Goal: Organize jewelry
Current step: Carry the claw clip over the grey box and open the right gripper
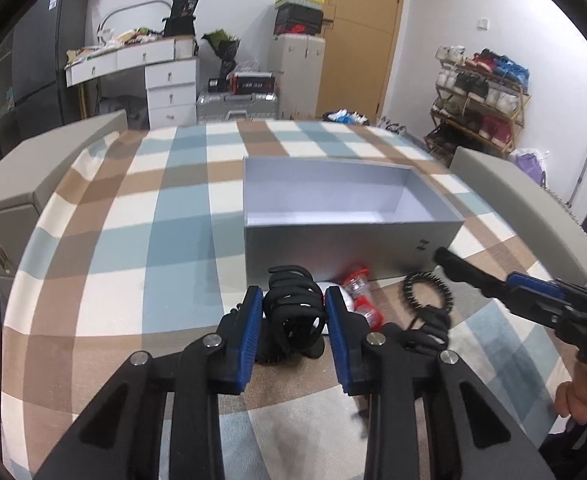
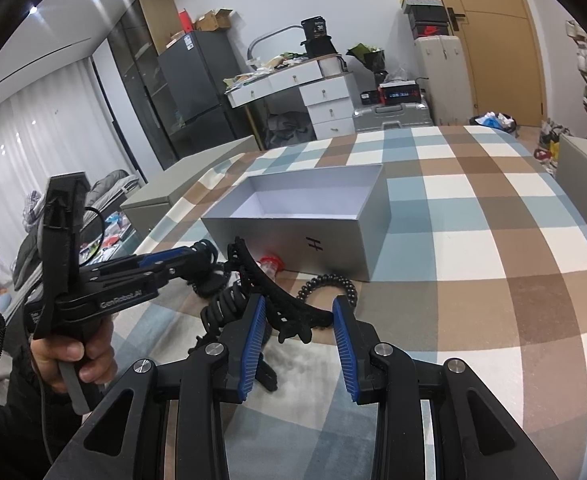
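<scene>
The left claw [image 1: 293, 308] is sitting low over the checked worktop [image 1: 133, 240], its blue pads spread on either side of a black claw-style hair clip [image 1: 293, 312]; the pads are flanking it, and I cannot tell whether they are touching it. Just beyond that clip, a small red-and-clear item [image 1: 359, 294] is lying against the front wall of the open grey box [image 1: 349, 216], which is showing a bare white floor. To the right, a black spiral hair tie [image 1: 427, 292] is resting on the cloth near the box's front corner.

From the right wrist view, the right claw [image 2: 299, 324] is spread wide around a long curved black hair clip [image 2: 277, 296], which is lying between the pads, tilted up towards the box [image 2: 293, 220]. The spiral tie [image 2: 329, 286] is lying just beyond it, close to the box's front wall. The other handheld tool [image 2: 133, 276] is reaching in from the left, gripped by a hand [image 2: 69, 356], its tip over the pile of black pieces beside the red item [image 2: 271, 264].
</scene>
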{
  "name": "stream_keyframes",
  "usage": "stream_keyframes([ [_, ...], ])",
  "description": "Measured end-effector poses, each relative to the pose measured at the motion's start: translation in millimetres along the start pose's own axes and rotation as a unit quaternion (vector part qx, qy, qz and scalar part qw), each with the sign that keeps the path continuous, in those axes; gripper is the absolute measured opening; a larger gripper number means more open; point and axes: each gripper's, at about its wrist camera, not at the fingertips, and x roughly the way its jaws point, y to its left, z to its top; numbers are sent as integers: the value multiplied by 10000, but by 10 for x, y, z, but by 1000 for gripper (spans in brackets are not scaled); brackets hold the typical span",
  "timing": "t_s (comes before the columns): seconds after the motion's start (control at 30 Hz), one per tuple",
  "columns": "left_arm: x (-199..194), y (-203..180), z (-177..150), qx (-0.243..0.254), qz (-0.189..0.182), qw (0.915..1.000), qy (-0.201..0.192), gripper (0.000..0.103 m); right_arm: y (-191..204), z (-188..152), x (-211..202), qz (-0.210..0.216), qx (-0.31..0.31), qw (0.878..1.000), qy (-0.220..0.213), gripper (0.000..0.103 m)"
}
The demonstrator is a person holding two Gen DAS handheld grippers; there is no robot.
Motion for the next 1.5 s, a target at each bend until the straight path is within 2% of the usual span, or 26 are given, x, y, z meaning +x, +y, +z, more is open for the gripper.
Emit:
stream_keyframes([
  [0.23,-140,-4,130,130,-136,9989,-432,26,-20,123,10,-58,185,9997,-121,33],
  [0.47,-116,63,328,31,-181,9957,-912,26,-63,333,88,-101,407,9989,-224,33],
  [0.73,93,74,574,-70,-161,9943,-1051,26,-98,546,270,-27,567,9981,-232,33],
  [0.83,232,78,685,-134,-156,9944,-1033,26,-140,609,377,-75,640,9978,-179,33],
  [1.1,415,87,734,-159,-76,9955,-936,26,-215,738,595,-75,855,9963,2,33],
  [1.27,580,65,669,-104,13,9982,-596,26,-166,732,706,-93,780,9968,161,33],
  [1.5,580,-72,533,64,-46,9999,-100,26,-198,734,779,-99,737,9969,254,33],
])
